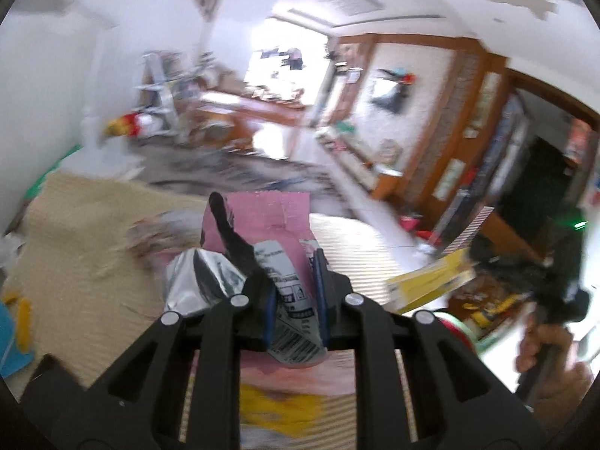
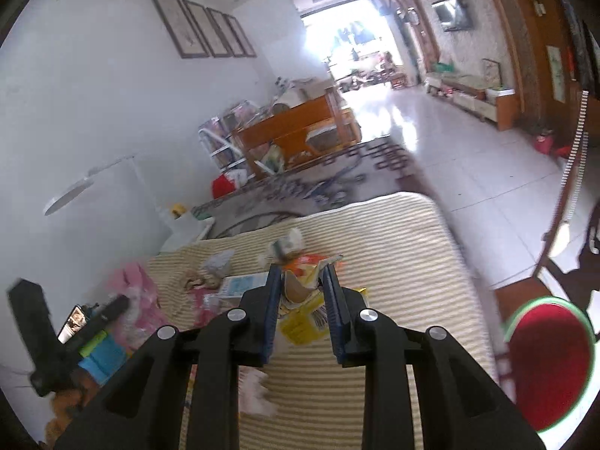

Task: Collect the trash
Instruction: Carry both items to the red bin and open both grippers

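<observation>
With the left gripper (image 1: pixel 296 292) clamped on a pink wrapper (image 1: pixel 285 262) and the right gripper (image 2: pixel 302 300) on a yellow wrapper (image 2: pixel 300 315), above the striped mat (image 2: pixel 393 262), we are mid-collection and next need a bin, none in view.

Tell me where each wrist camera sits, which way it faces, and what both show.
Left wrist: on the left gripper, which clamps a pink and silver foil wrapper; faces down the room; the person's hand shows at right.
Right wrist: on the right gripper, which clamps a yellow crumpled wrapper; faces the bright doorway.
Shared: the beige striped mat.
</observation>
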Available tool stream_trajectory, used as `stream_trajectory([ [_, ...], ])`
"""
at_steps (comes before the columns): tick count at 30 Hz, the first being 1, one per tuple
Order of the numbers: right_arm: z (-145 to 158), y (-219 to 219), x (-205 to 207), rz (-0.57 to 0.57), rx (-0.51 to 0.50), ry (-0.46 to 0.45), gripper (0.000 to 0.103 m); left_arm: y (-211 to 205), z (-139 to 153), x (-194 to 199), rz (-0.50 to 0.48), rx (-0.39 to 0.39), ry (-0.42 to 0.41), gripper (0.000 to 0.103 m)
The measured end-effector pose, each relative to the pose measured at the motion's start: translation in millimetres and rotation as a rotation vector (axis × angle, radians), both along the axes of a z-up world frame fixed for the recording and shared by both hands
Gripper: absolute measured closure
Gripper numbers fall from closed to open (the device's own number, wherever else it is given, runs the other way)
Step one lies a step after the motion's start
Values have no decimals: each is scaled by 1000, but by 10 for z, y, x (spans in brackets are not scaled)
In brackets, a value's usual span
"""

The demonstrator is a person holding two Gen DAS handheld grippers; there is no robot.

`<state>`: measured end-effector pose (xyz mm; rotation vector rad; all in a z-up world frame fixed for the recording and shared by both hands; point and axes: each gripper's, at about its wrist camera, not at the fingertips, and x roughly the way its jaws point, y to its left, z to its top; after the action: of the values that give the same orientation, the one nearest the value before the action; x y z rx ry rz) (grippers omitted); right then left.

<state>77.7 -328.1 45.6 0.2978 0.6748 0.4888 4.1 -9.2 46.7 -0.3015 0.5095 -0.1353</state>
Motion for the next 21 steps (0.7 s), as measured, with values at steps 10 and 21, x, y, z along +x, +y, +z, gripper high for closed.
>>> stream_trajectory([
  [10, -370, -1304, -291, -280, -56, 26, 80, -1839, -13, 578, -438, 34, 68, 87],
  [21, -866, -2257, -434, -528, -107, 109, 74, -3277, -468, 1090, -770, 75, 200, 72],
])
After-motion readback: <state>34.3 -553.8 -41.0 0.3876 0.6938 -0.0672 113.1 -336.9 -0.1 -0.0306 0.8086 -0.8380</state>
